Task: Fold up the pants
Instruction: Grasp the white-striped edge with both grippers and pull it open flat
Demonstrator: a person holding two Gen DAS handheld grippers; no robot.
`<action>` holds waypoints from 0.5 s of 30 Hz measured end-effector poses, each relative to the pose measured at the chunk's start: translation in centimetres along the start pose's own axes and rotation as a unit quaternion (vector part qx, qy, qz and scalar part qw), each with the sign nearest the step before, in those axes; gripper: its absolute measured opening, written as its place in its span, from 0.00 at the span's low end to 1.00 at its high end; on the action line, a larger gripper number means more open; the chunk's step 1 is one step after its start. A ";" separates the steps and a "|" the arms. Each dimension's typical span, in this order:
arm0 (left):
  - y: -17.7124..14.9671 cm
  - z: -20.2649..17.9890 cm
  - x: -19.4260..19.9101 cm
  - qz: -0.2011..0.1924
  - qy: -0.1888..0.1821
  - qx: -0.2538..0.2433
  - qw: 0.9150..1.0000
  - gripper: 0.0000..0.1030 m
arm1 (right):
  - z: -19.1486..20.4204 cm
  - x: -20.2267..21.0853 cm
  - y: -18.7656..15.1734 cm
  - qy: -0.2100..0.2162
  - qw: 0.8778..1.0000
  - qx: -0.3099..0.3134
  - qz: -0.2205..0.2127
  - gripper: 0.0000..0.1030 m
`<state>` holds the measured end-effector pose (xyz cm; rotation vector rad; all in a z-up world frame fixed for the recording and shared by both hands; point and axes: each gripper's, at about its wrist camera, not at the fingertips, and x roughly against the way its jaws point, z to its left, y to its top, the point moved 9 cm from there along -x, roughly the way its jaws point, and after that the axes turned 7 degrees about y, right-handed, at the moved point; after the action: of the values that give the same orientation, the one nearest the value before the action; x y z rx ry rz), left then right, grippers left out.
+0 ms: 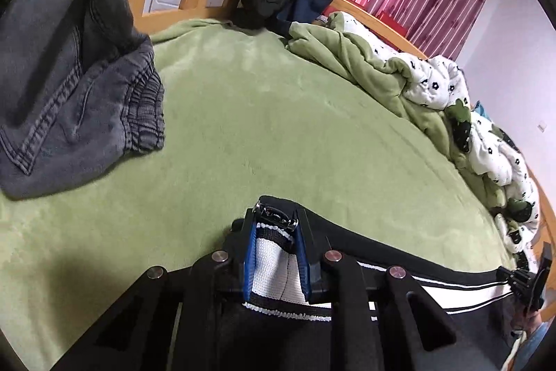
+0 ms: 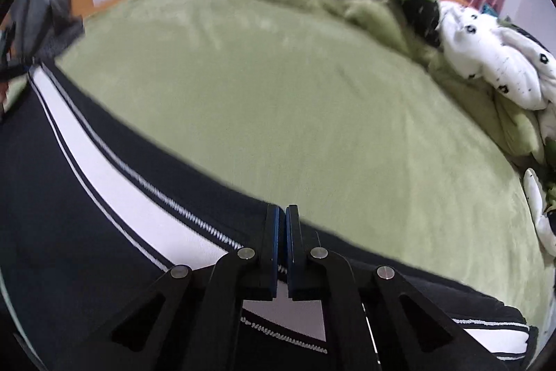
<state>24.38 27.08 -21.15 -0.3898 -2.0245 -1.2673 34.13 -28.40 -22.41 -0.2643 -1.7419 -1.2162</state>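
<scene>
Left wrist view: the left gripper (image 1: 276,225) has its 2 blue-padded fingers (image 1: 248,252) clamped on a bunched edge of the black track pants with a white side stripe (image 1: 434,287), which lie on the green fleece bedspread (image 1: 278,127). Grey denim jeans (image 1: 76,93) lie at the far left.

Right wrist view: the right gripper (image 2: 282,214) has its fingers pressed together on the pants' (image 2: 52,197) dark edge, beside the stripe, with the rumpled white flower-print quilt (image 2: 486,58) beyond.

R gripper (image 2: 282,214) jaws together at black/white pants (image 2: 104,169) edge, green blanket (image 2: 278,93).
</scene>
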 end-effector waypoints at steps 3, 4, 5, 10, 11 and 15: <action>-0.9 0.1 -2.2 0.023 0.045 -0.018 0.999 0.19 | -0.1 -3.0 -1.1 -0.002 1.000 -0.008 0.029 0.03; -1.3 0.2 -2.6 0.027 0.053 -0.020 0.998 0.19 | -0.1 -3.7 -1.3 -0.005 0.999 -0.008 0.033 0.03; -1.3 0.2 -2.5 0.023 0.056 -0.022 0.998 0.19 | -0.1 -4.2 -1.7 -0.012 0.999 -0.017 0.027 0.04; -1.0 0.3 -1.6 0.027 0.060 -0.026 0.998 0.33 | -1.8 -1.8 -1.7 -0.012 0.996 -0.093 -0.007 0.17; -1.1 0.4 -1.4 0.032 0.061 -0.025 0.997 0.36 | -2.5 -0.6 -1.7 -0.023 0.994 -0.101 -0.019 0.25; -1.5 0.4 0.4 0.026 0.050 -0.024 0.998 0.47 | -7.8 4.9 -3.2 -0.090 0.984 -0.137 -0.070 0.56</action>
<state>23.04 26.62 -21.97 -0.3912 -1.8908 -1.2812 34.12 -37.89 -20.13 -0.4324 -1.7673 -1.5796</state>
